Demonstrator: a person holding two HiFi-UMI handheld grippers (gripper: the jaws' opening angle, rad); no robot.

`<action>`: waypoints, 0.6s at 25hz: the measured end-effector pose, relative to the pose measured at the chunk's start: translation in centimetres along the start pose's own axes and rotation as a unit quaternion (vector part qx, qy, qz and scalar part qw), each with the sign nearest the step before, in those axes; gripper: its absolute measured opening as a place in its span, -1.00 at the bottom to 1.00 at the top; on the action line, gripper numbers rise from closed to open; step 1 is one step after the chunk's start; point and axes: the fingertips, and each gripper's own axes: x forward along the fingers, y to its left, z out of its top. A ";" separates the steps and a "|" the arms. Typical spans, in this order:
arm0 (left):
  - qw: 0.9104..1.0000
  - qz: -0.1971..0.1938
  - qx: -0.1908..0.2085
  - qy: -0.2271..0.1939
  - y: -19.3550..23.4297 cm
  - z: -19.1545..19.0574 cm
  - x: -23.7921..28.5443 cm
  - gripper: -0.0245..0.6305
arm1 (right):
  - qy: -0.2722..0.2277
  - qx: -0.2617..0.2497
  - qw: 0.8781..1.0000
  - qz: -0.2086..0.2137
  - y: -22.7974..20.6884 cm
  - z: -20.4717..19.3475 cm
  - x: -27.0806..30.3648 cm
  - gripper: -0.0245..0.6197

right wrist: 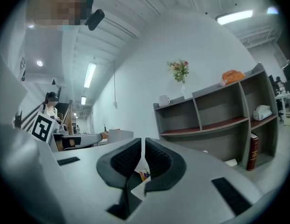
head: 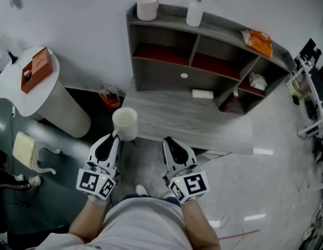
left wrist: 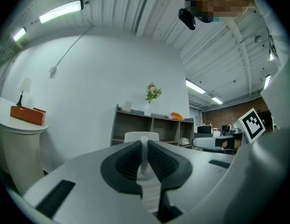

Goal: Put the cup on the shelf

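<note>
We see a pale cream cup [head: 125,123], upright with its open mouth up, over the near left corner of the surface [head: 203,120]. The left hand-held gripper [head: 115,136] pinches its wall. The grey shelf [head: 161,79], its compartments floored in red, stands along the far edge.

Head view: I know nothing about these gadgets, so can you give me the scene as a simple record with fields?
cup: white, gripped by its rim in the left gripper
left gripper: jaws shut on the cup's wall
right gripper: jaws together, nothing between them
shelf: grey, ahead; mug and vase of flowers on top
task state: cup not yet on the shelf
</note>
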 end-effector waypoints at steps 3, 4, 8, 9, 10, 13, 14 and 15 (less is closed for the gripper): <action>1.000 -0.016 -0.002 -0.002 1.7 0.2 0.4 -0.78 | 0.004 -0.007 1.000 -0.019 0.3 -0.3 1.1 -0.81; 1.000 -0.020 -0.001 -0.003 2.3 0.3 0.5 -0.78 | 0.004 -0.007 1.000 -0.023 0.3 -0.4 1.5 -0.81; 1.000 -0.028 0.000 -0.003 4.1 0.4 1.2 -0.77 | 0.003 -0.009 0.999 -0.041 0.0 -0.5 2.1 -0.81; 1.000 -0.028 -0.001 -0.003 4.5 0.4 1.3 -0.78 | 0.003 -0.010 0.999 -0.043 -0.1 -0.5 2.2 -0.81; 1.000 -0.028 -0.001 -0.003 4.7 0.4 1.5 -0.78 | 0.004 -0.011 0.999 -0.045 -0.2 -0.5 2.4 -0.81; 1.000 -0.026 -0.001 -0.005 5.2 0.5 2.5 -0.78 | 0.003 -0.015 0.999 -0.043 -0.8 -0.5 3.2 -0.81; 1.000 -0.025 0.000 -0.005 5.3 0.5 2.9 -0.78 | 0.001 -0.014 0.999 -0.042 -1.2 -0.4 3.6 -0.81; 1.000 -0.023 0.001 -0.005 5.3 0.5 3.3 -0.77 | 0.000 -0.012 0.999 -0.040 -1.7 -0.4 4.0 -0.81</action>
